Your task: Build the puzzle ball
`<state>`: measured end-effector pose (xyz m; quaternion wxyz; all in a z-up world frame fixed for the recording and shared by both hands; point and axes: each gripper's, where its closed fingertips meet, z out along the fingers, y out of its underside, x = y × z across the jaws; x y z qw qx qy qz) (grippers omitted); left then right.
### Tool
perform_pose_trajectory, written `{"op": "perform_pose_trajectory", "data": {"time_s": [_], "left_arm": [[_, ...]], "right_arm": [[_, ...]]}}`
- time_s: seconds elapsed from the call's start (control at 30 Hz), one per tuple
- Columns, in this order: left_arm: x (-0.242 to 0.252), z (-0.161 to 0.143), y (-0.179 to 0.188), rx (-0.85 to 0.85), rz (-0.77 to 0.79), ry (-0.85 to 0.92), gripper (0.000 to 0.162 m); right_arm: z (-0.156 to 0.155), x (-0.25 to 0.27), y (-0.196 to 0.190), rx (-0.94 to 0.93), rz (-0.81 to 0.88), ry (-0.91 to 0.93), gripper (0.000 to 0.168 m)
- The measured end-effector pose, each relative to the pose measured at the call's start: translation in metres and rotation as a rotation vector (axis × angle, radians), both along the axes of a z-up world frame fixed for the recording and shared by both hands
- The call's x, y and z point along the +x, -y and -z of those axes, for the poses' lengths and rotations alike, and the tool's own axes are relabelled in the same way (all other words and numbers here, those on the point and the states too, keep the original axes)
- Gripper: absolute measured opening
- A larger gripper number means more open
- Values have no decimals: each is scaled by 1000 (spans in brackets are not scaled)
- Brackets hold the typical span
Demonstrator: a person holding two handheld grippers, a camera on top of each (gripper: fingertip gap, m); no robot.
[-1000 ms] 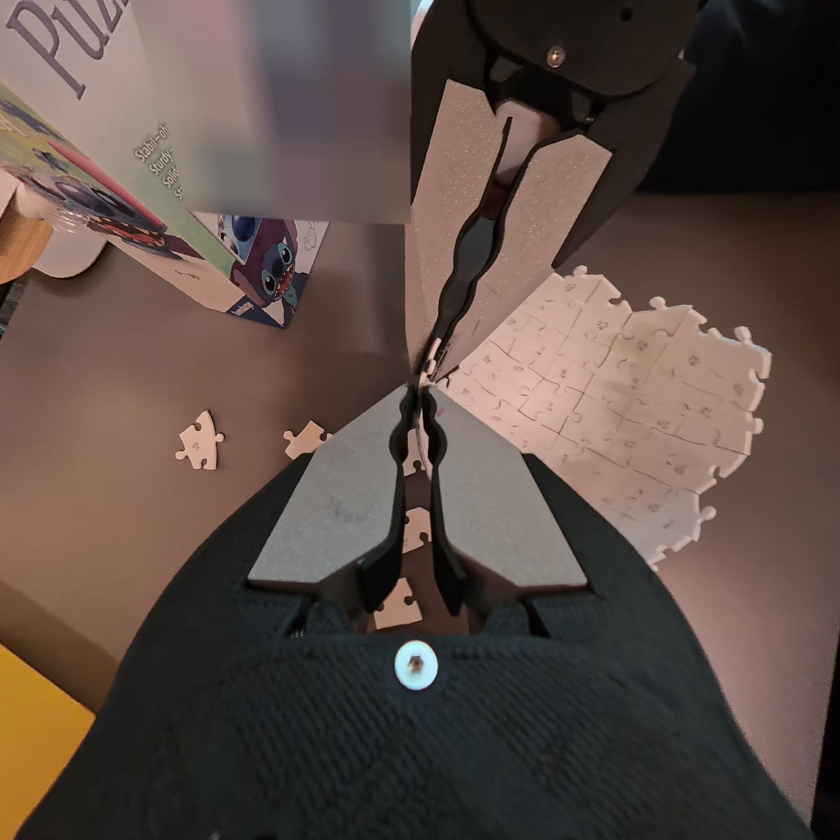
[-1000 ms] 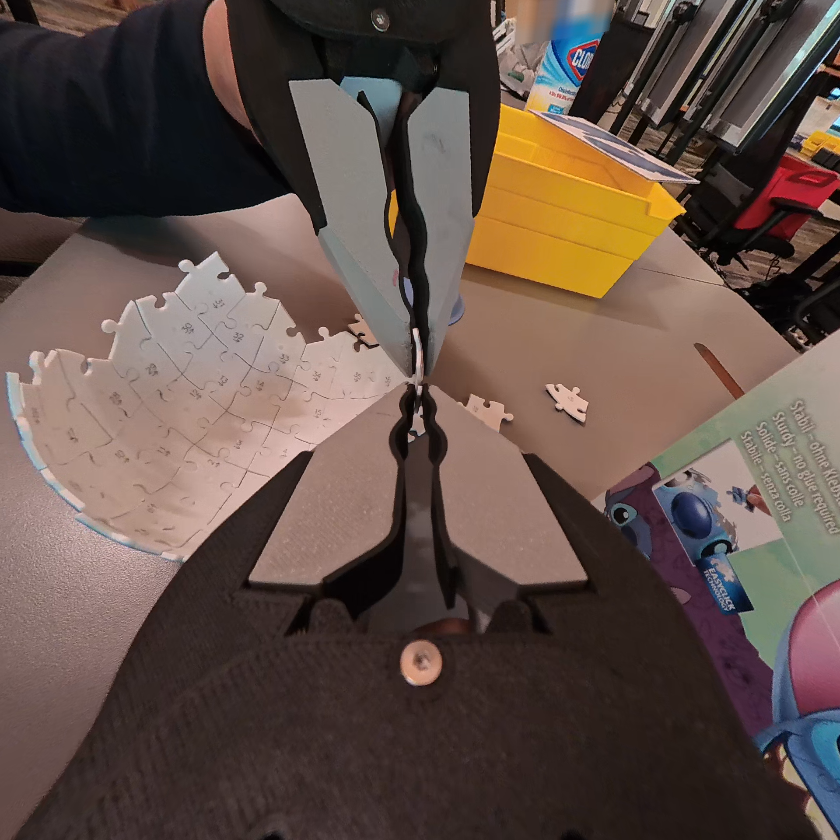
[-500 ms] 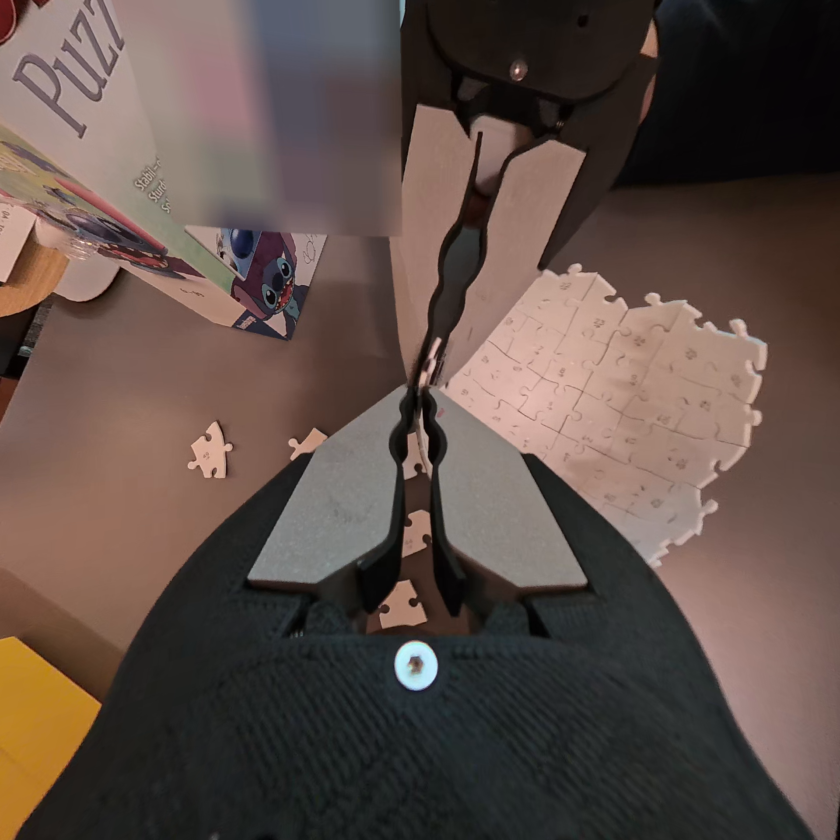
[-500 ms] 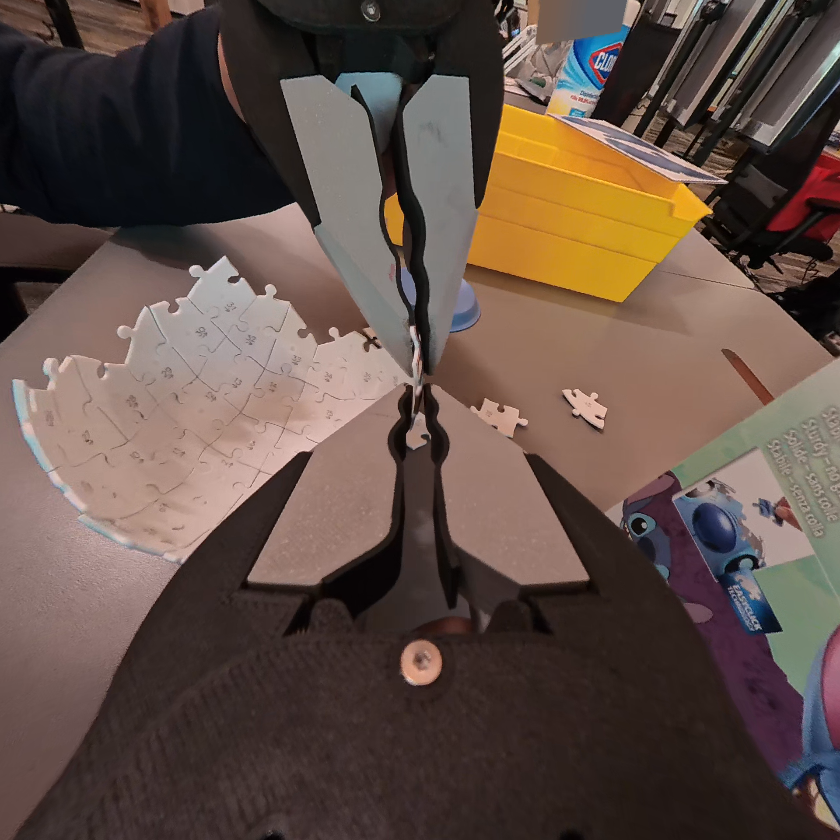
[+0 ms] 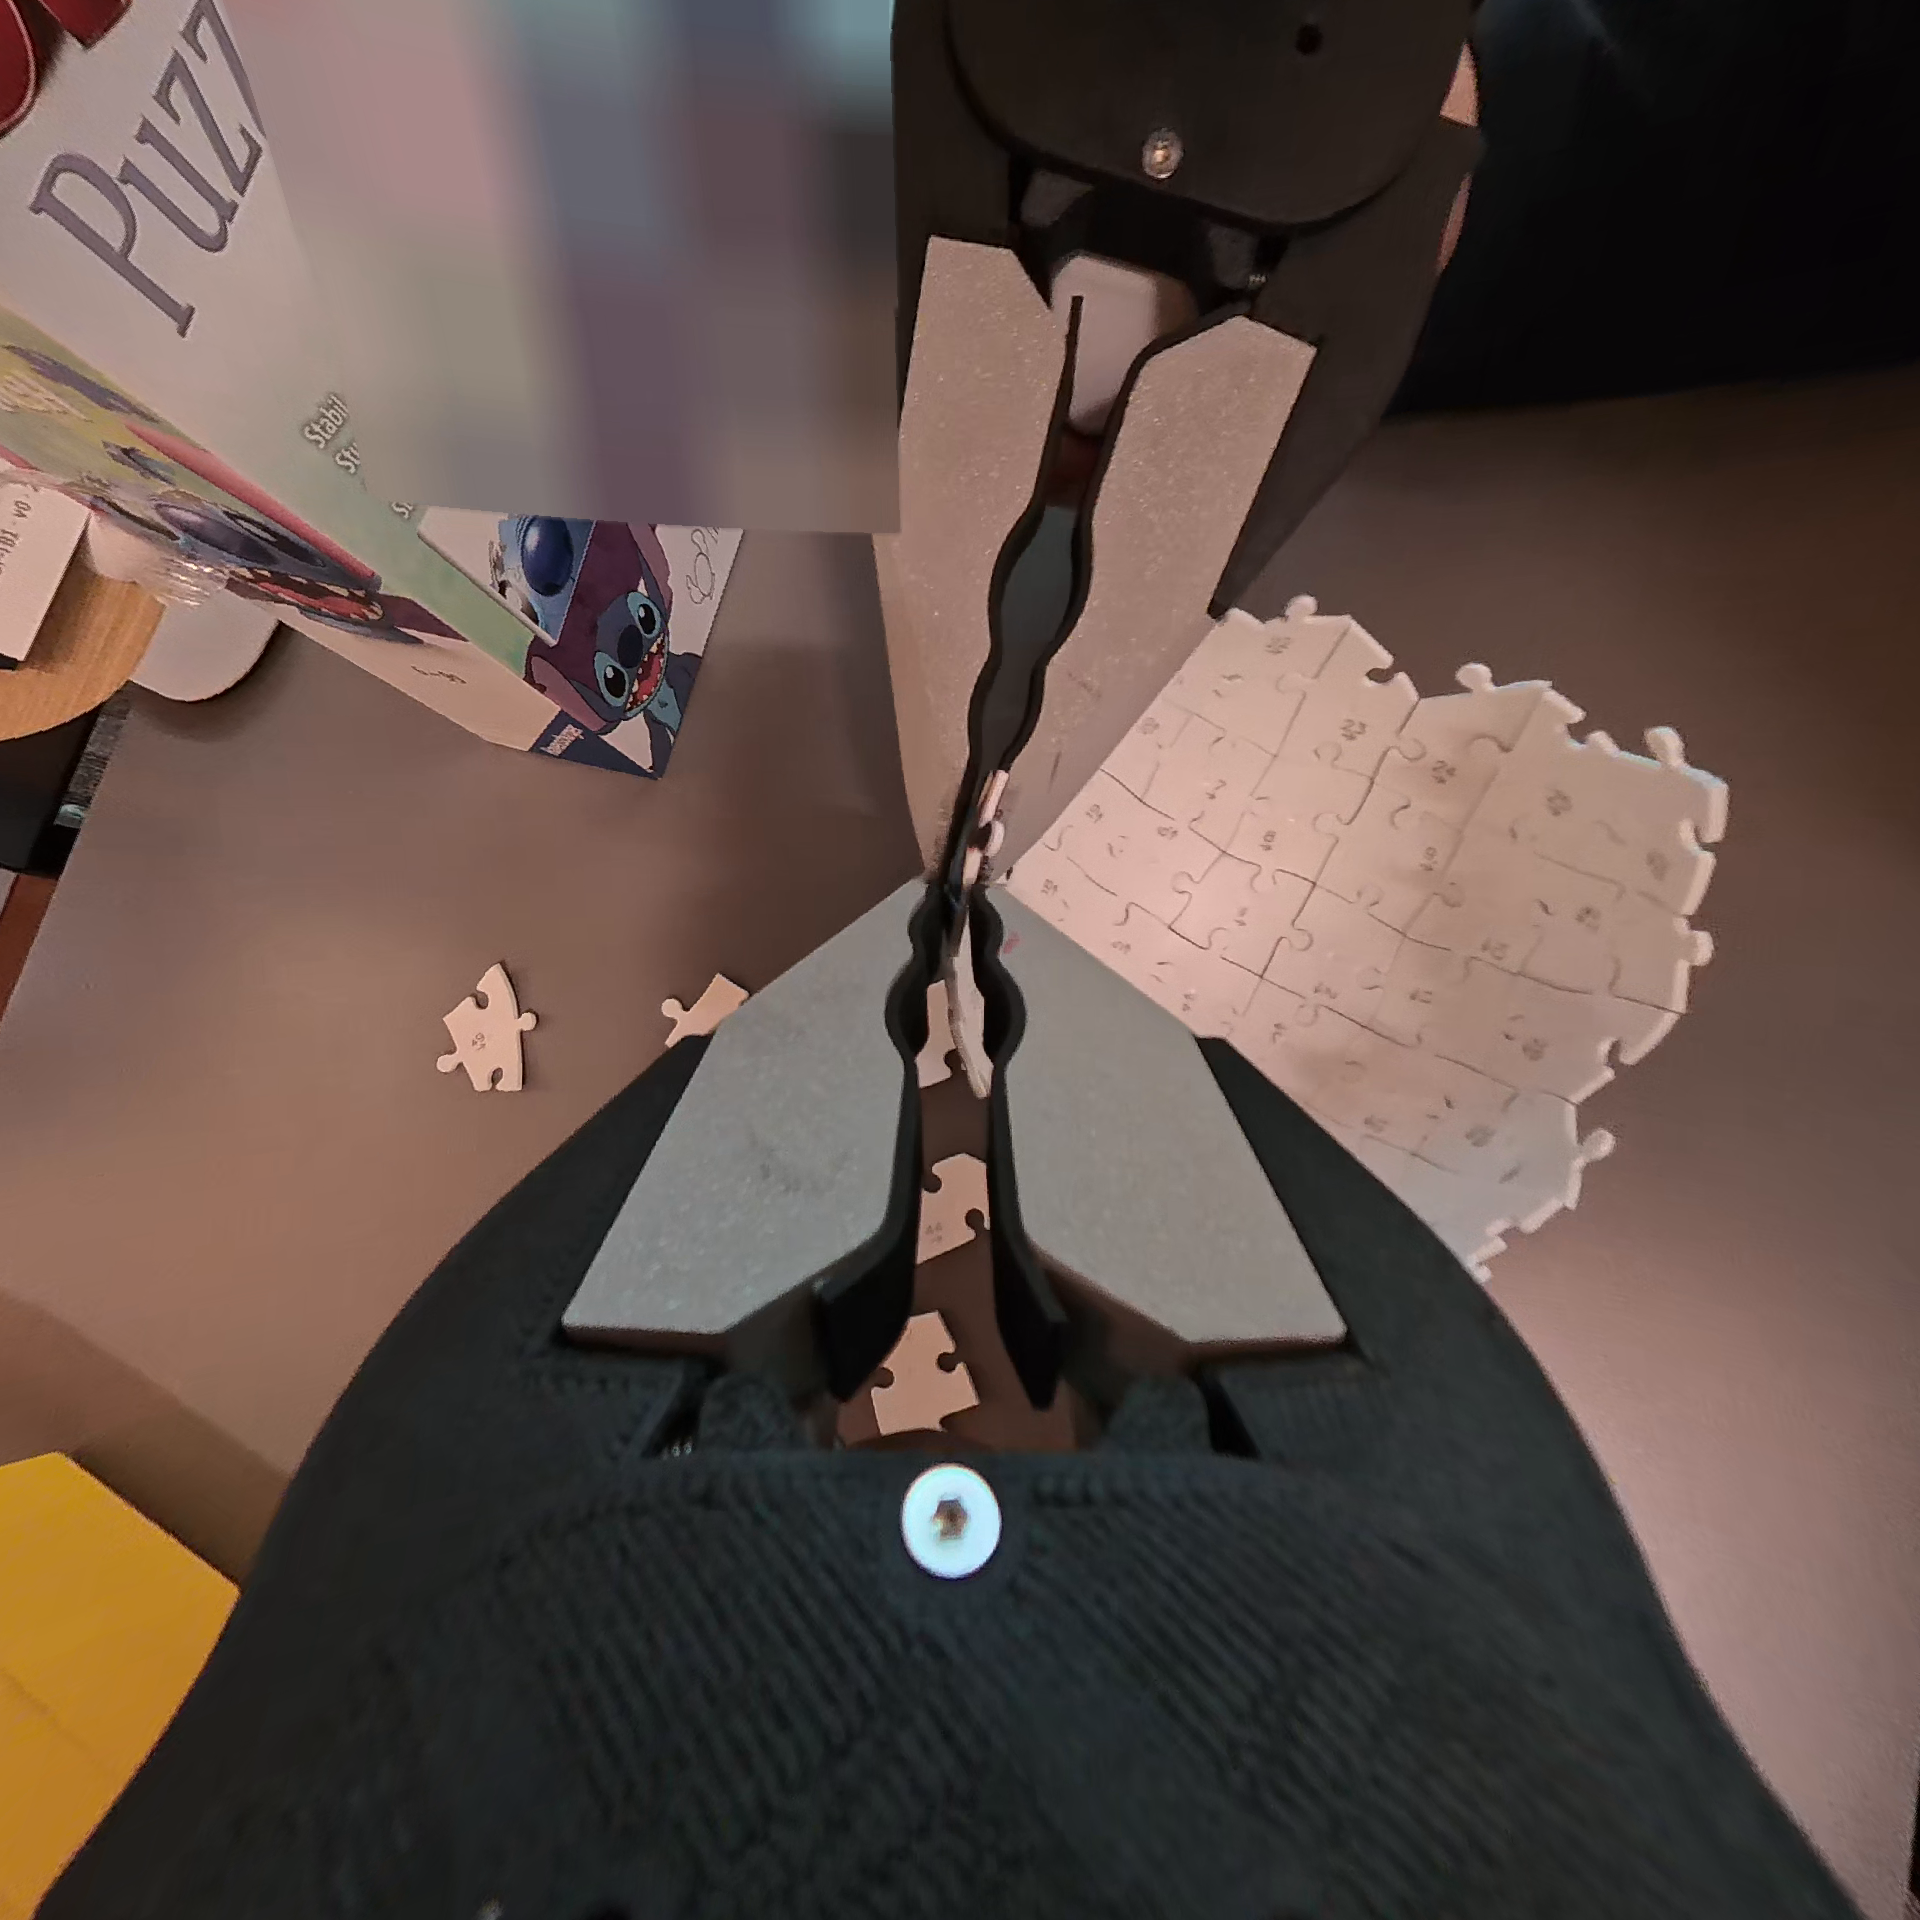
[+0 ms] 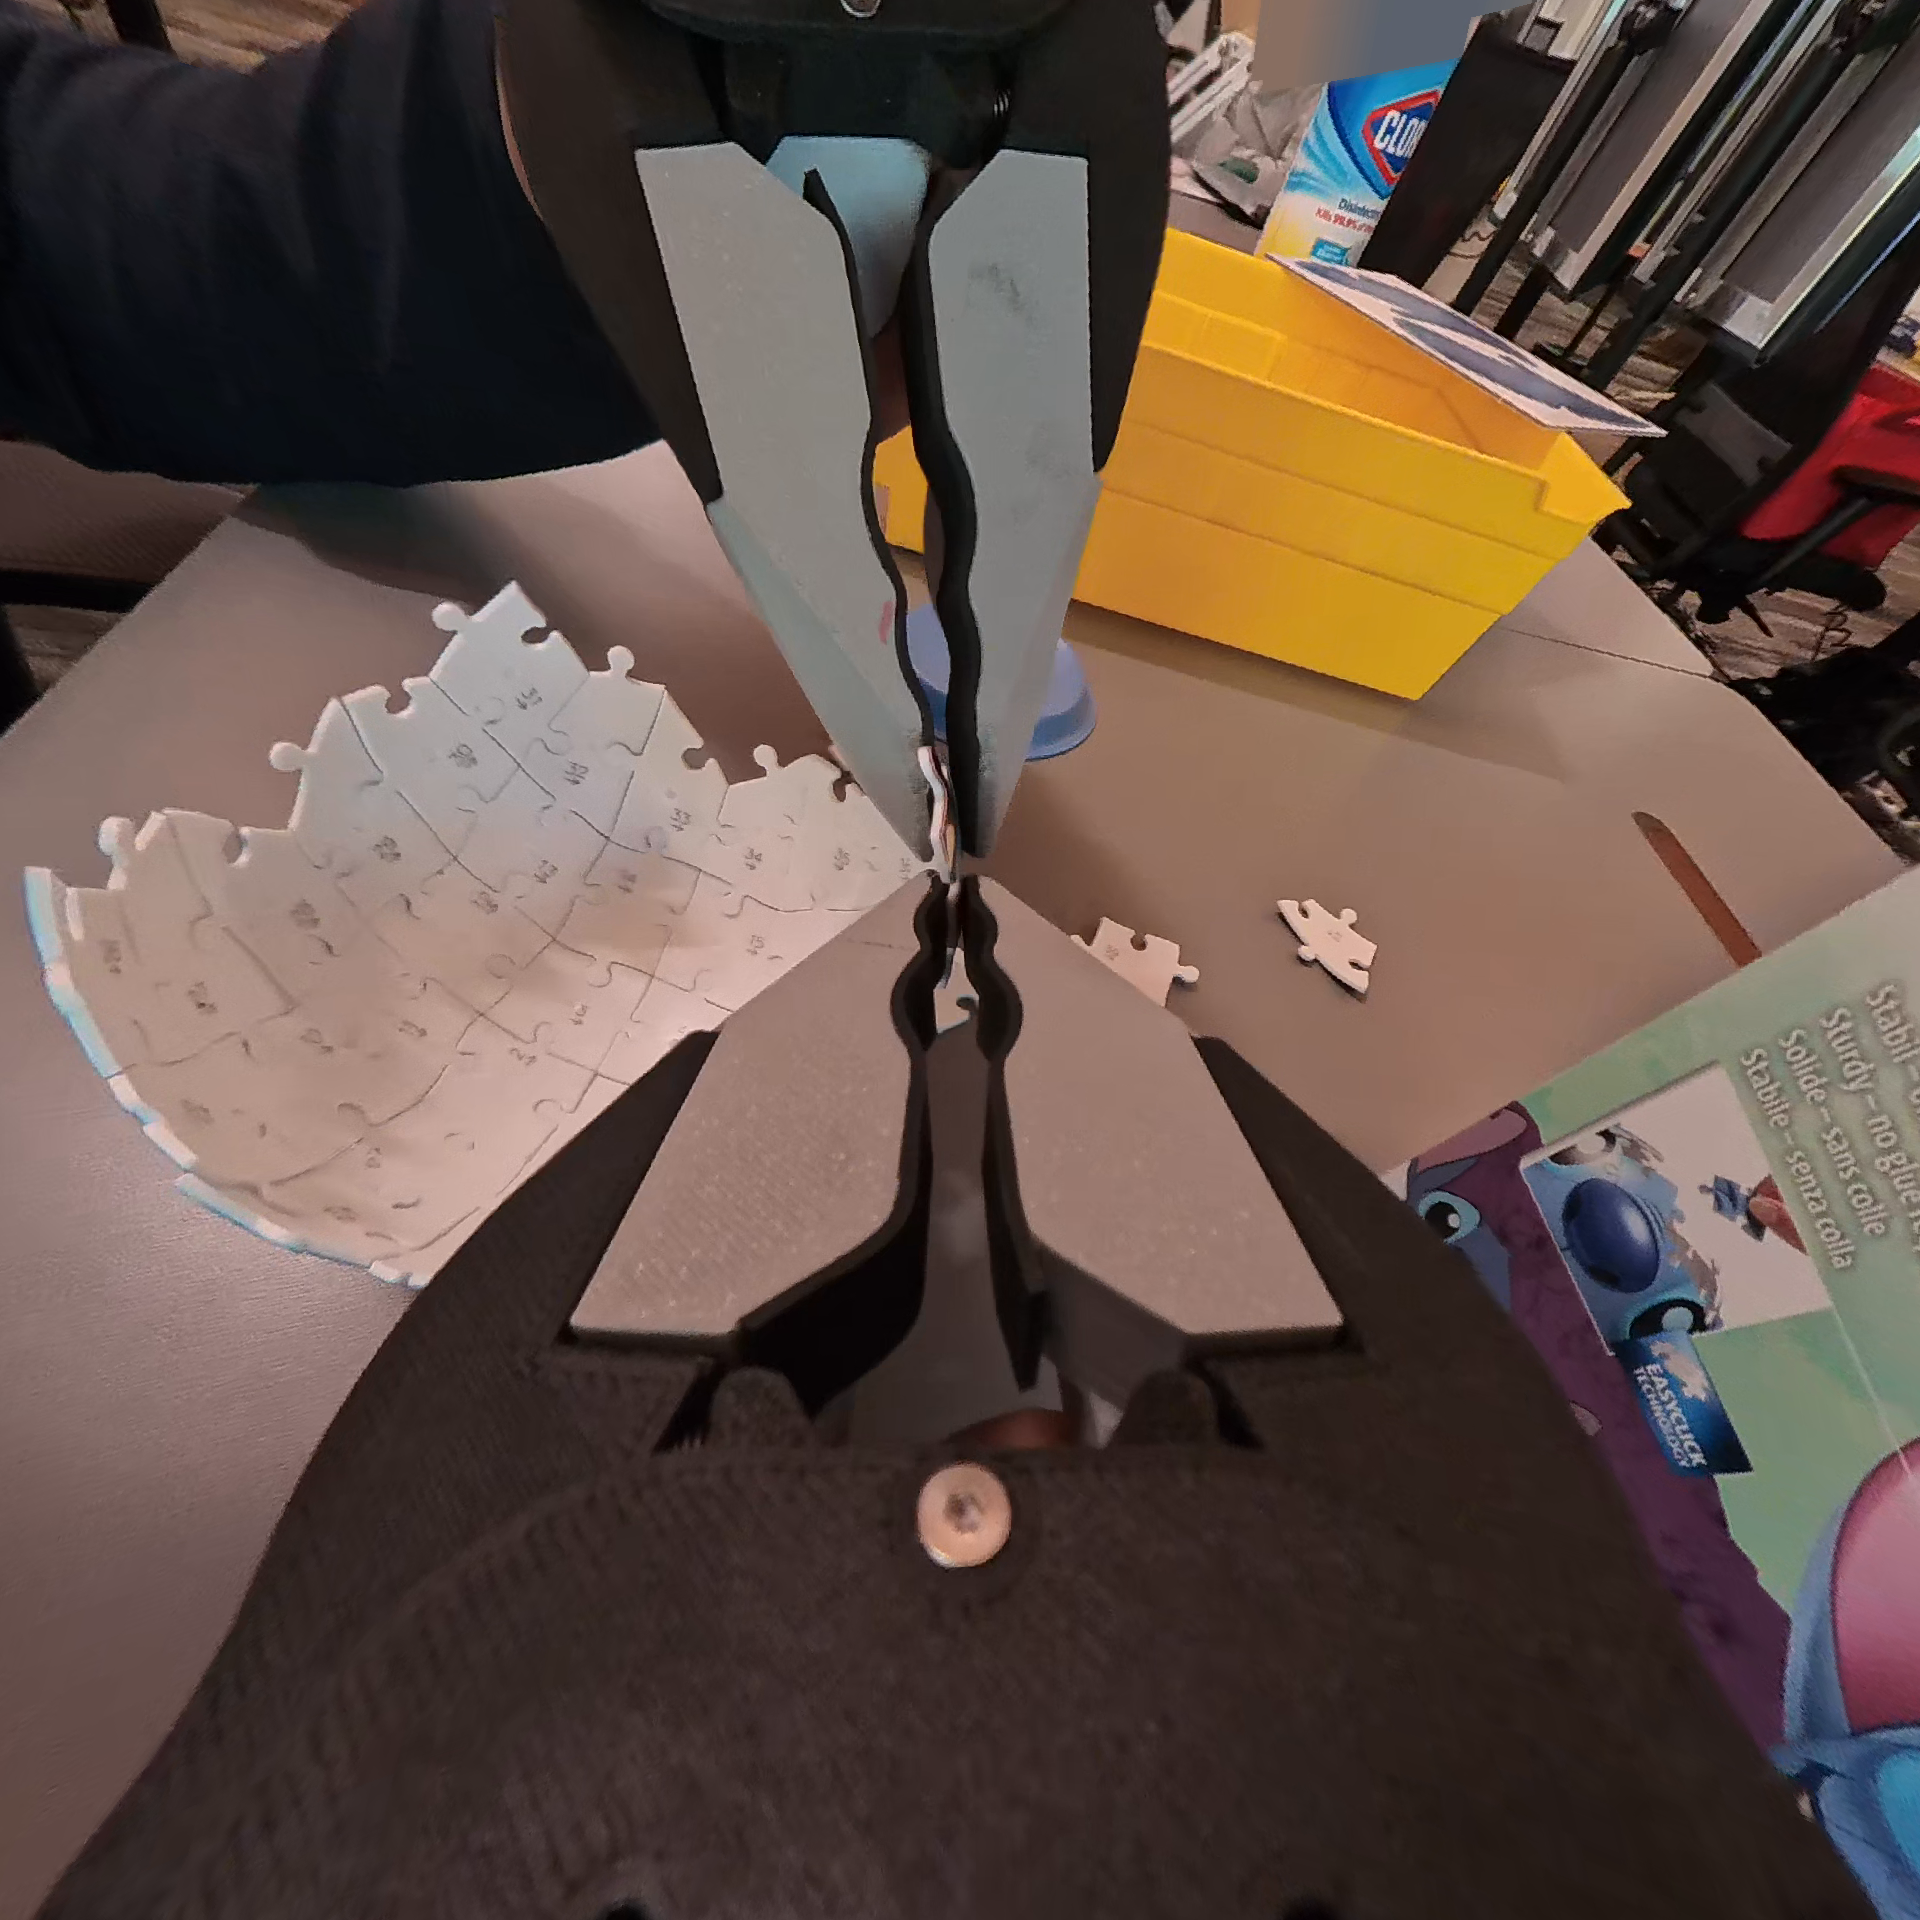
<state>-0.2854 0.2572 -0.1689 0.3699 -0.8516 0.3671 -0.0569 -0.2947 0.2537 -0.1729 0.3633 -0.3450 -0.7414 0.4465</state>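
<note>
Both grippers meet tip to tip above the grey table. My left gripper [image 5: 951, 920] is shut on a white puzzle piece [image 5: 968, 1003]. My right gripper [image 6: 956, 899] is shut on another white puzzle piece [image 6: 951, 1000]. The two pieces touch edge to edge between the tips. In the left wrist view the right gripper [image 5: 971, 842] comes in from the top; in the right wrist view the left gripper [image 6: 951, 831] does. The assembled curved puzzle section [image 5: 1351, 914] lies white side up on the table just beside the tips, and it also shows in the right wrist view [image 6: 416, 935].
Loose pieces lie on the table [image 5: 483, 1029], [image 5: 951, 1205], [image 6: 1138, 956], [image 6: 1330, 940]. The puzzle box [image 5: 582, 623] [image 6: 1714, 1195] stands close by. A yellow bin [image 6: 1330, 499], a blue round stand [image 6: 1070, 696] and a wipes canister [image 6: 1361, 156] sit farther back. A dark sleeve [image 6: 260, 260] holds the left gripper. Left and right tips are no more than a few centimetres apart.
Both grippers stay shut and tip to tip on their pieces. The pair has shifted only slightly over the table.
</note>
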Motion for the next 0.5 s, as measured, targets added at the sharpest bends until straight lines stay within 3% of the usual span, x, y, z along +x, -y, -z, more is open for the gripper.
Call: {"op": "perform_pose_trajectory", "data": {"time_s": [0.5], "left_arm": [[-4,0,-2,0,-17,0,0]], "right_arm": [[0,-3,0,-25,13,-8,0]]}}
